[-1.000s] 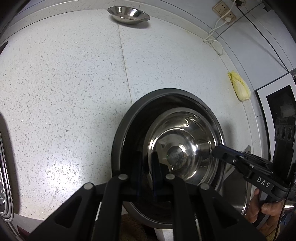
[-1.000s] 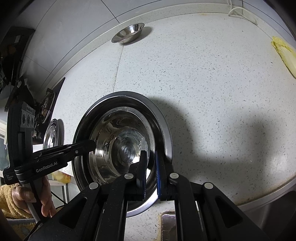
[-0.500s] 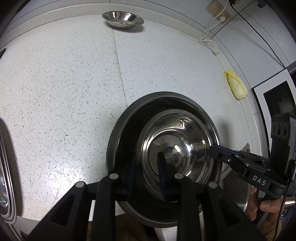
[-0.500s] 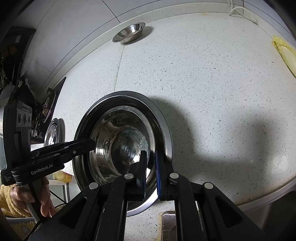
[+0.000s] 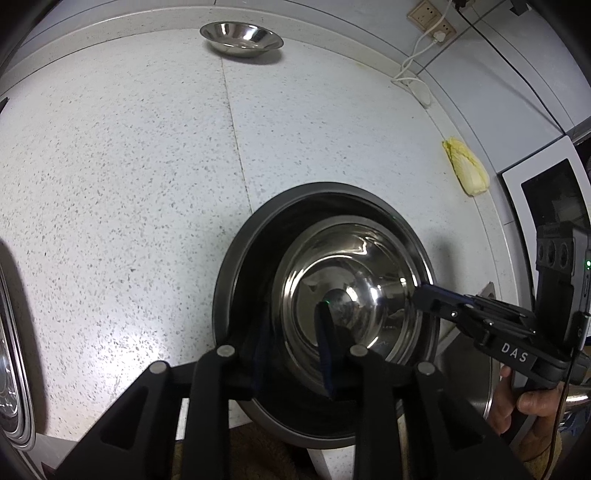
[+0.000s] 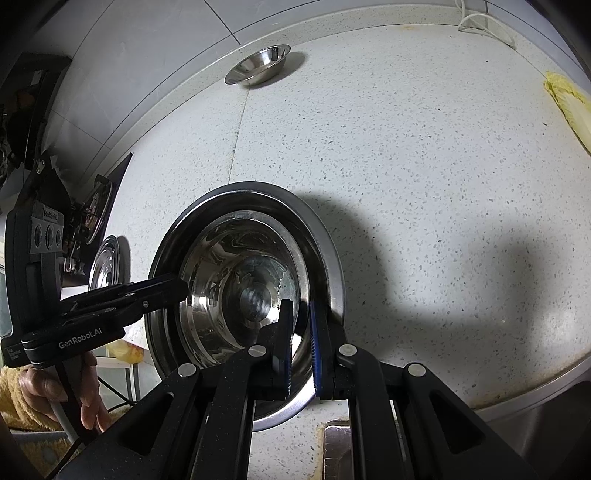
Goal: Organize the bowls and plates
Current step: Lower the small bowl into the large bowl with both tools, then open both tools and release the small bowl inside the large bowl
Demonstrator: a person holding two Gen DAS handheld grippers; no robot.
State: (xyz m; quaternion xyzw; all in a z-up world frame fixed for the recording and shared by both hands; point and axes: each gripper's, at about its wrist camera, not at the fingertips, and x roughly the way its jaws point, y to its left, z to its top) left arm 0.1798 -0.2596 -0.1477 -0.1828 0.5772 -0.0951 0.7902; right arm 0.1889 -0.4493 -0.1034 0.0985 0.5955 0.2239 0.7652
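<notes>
While the left gripper (image 5: 291,347) lets its jaws spread, the bowl's (image 5: 351,291) rim between them but unpressed, the bowl sits nested in the plate (image 5: 236,280) at the counter's (image 5: 129,166) front edge. The right gripper (image 6: 300,345) is clamped on the bowl's right rim. Stacking looks done; next, I'd say, right releases and both lift clear.

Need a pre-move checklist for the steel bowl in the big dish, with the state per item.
1. Right tongs shut on the steel bowl rim: ok.
2. Left tongs clear of the bowl: not ok. The jaws are opening with the rim between them.
3. Bowl inside the dark-rimmed dish: ok.
4. Bowl seated flat in the dish: cannot tell.
5. Counter free up to the small bowl: ok.
</notes>
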